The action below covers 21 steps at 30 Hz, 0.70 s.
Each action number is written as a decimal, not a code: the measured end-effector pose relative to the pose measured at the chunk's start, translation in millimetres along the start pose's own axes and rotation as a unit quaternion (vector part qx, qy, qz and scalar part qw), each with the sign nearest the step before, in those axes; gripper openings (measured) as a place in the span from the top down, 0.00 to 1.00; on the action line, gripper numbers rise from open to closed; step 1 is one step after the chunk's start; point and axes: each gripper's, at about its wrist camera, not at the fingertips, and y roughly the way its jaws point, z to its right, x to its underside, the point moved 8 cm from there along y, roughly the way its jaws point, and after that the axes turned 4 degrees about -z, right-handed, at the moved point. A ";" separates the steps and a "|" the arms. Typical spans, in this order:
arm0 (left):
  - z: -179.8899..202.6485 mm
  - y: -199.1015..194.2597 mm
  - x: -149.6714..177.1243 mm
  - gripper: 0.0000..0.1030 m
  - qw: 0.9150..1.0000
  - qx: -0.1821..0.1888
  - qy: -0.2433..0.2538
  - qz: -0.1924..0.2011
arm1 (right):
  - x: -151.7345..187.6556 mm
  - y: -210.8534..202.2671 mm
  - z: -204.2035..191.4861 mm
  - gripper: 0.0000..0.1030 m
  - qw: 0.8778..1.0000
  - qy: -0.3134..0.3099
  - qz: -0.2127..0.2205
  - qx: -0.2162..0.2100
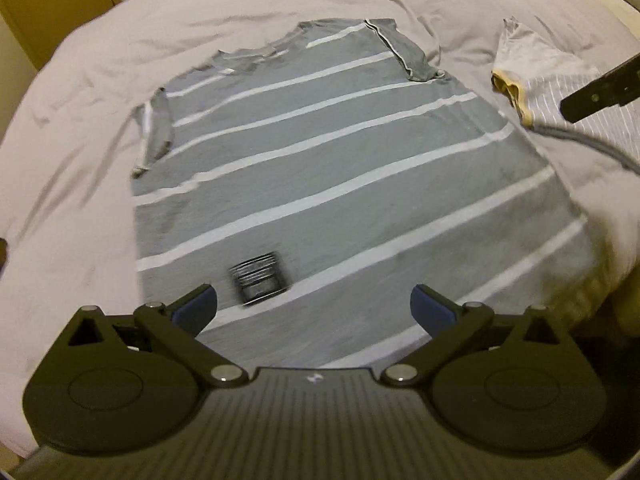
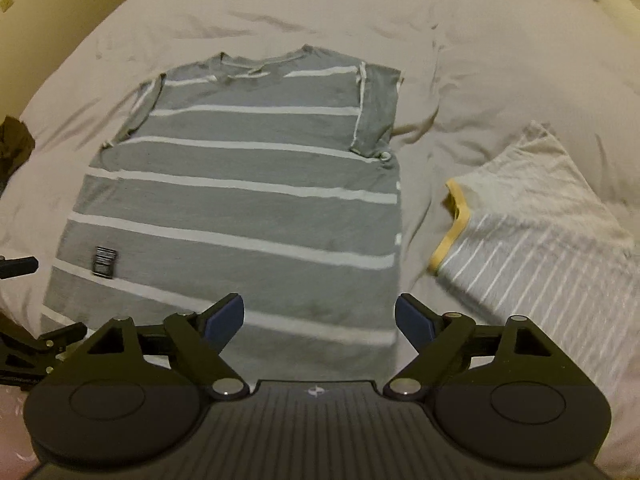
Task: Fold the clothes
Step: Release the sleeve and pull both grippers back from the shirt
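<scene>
Left wrist view: grey white-striped jersey T-shirt [image 1: 340,168] lies flat on wrinkled sheet [image 1: 80,120]; both jaws gape wide, empty.

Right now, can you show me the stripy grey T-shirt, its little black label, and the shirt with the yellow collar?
grey striped T-shirt [image 2: 248,168]: right wrist view, chest area.
black label [image 2: 105,262]: right wrist view, label's middle.
yellow-collared shirt [image 2: 532,240]: right wrist view, striped front.

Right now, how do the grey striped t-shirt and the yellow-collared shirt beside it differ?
The grey striped t-shirt lies spread flat with both sleeves tucked inward; the yellow-collared shirt is already folded into a compact shape. The grey one has broad, widely spaced white stripes; the other has thin, close ones under a plain pale top. The grey one has a grey neckline, the other a yellow one. Both rest on the pale bedsheet, untouched by either gripper.
</scene>
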 end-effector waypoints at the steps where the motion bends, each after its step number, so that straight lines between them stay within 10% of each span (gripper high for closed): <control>1: -6.8 -6.2 4.1 0.02 1.000 -0.003 0.000 0.002 | 2.8 -4.2 -6.4 0.17 1.000 0.000 0.000 0.000; 21: -0.3 -84.1 56.5 0.02 0.998 -0.058 -0.017 0.020 | 44.0 -55.7 -31.4 0.16 0.998 -0.066 0.025 -0.003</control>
